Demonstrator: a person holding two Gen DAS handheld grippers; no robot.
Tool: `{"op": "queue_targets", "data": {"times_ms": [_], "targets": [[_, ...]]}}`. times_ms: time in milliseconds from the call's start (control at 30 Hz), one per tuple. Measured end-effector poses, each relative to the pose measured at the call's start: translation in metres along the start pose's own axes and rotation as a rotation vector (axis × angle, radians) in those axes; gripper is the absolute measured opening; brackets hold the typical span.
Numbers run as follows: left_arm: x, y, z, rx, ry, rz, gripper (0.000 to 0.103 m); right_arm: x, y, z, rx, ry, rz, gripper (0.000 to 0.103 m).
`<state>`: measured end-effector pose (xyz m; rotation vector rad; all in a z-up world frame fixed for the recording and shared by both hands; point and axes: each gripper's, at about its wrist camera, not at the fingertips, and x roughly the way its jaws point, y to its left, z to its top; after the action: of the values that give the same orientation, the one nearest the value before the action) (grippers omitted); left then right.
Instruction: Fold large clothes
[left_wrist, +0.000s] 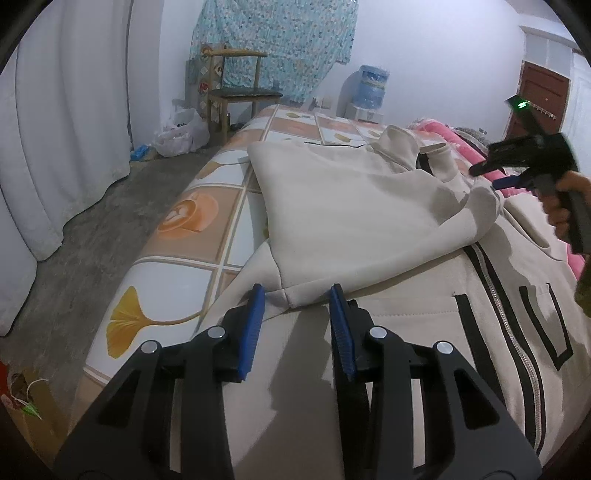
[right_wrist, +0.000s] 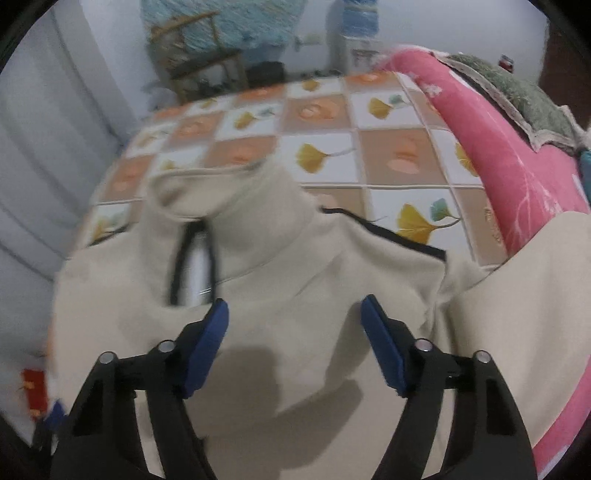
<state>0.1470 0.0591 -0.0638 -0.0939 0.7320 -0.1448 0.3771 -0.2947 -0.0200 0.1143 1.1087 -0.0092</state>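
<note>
A cream zip-up jacket with black trim lies spread on the bed. One part of it is folded across the chest, and the corner of that fold lies between the tips of my left gripper. The blue pads stand a little apart and do not visibly press the cloth. In the blurred right wrist view, my right gripper hangs open over the jacket's upper chest, just below the collar, with nothing between its fingers. The left wrist view shows that right gripper held by a hand at the right edge.
The bed sheet has a tile pattern with orange and yellow prints. A pink quilt lies rolled along the bed's right side. Beyond the bed stand a wooden chair and a water dispenser. White curtains hang at the left above bare floor.
</note>
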Motion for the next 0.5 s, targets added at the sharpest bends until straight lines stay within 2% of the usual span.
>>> {"op": "queue_targets", "data": {"times_ms": [100,133,167,267,333,500], "targets": [[0.0,-0.001,-0.001,0.006,-0.01,0.003,0.036,0.02,-0.005,0.006,-0.004,0.035,-0.069,0.05],[0.0,-0.001,-0.001,0.008,-0.011,0.004,0.036,0.023,-0.006,0.007,-0.011,0.041,-0.077,0.041],[0.0,-0.002,-0.002,0.01,-0.014,0.005,0.036,0.025,-0.007,0.007,-0.019,0.043,-0.08,0.031],[0.0,-0.002,-0.002,0.01,-0.02,0.004,0.036,0.011,-0.008,-0.001,-0.03,0.014,-0.062,0.017],[0.0,-0.001,-0.003,0.008,-0.022,0.003,0.036,-0.006,-0.007,-0.01,-0.045,-0.019,-0.057,0.016],[0.0,-0.001,-0.003,0.01,-0.021,0.006,0.036,-0.062,-0.024,-0.046,-0.025,-0.092,0.032,0.016]]}}
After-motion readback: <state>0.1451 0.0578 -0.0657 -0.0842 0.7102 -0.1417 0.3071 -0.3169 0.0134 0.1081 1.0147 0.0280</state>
